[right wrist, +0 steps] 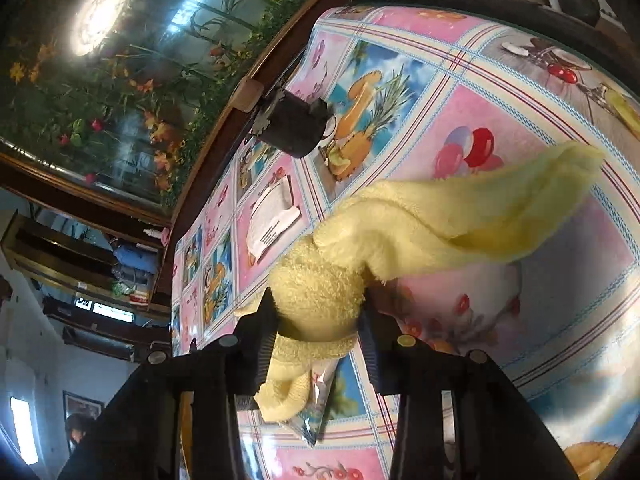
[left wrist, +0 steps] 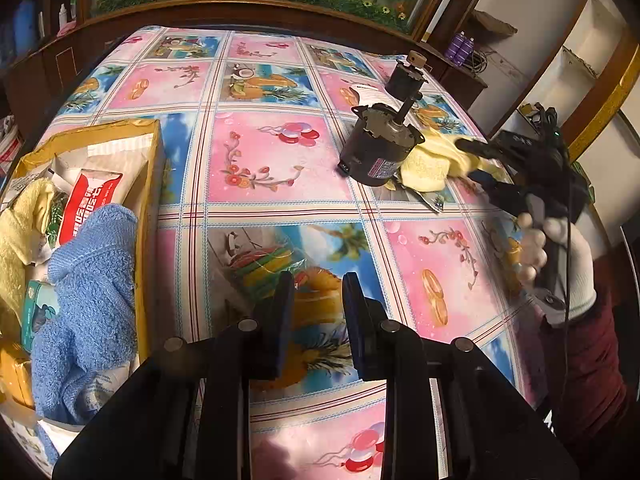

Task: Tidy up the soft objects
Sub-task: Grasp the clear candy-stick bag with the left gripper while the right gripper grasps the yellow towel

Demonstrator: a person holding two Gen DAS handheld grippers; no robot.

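Left wrist view
Left gripper (left wrist: 316, 320): fingers parted with only the patterned tablecloth (left wrist: 280, 152) showing between them; it holds nothing.
Cardboard box (left wrist: 150, 168): at the table's left edge, holding packets.
Blue cloth (left wrist: 88, 292): draped over the box's contents, near its right wall.
Second yellow cloth (left wrist: 18, 240): lies in the box, at its far left.
Right gripper (left wrist: 476, 164): at the table's right side, held by a white-gloved hand (left wrist: 568, 264); fingers reach into the yellow cloth (left wrist: 432, 160).
Large motor (left wrist: 376, 144): dark, tipped on its side, touching the yellow cloth's left edge.
Small motor (left wrist: 404, 76): stands behind the large one.

Right wrist view
Right gripper (right wrist: 320, 328): fingers closed in on a bunched part of the yellow cloth (right wrist: 440, 220).
Yellow cloth: free end trails out to the upper right over the tablecloth (right wrist: 520, 100).
Foil packet (right wrist: 316, 404): beneath the cloth, between the fingers.
Paper label (right wrist: 272, 220): flat on the table beyond.
Motor (right wrist: 292, 124): near the far edge.
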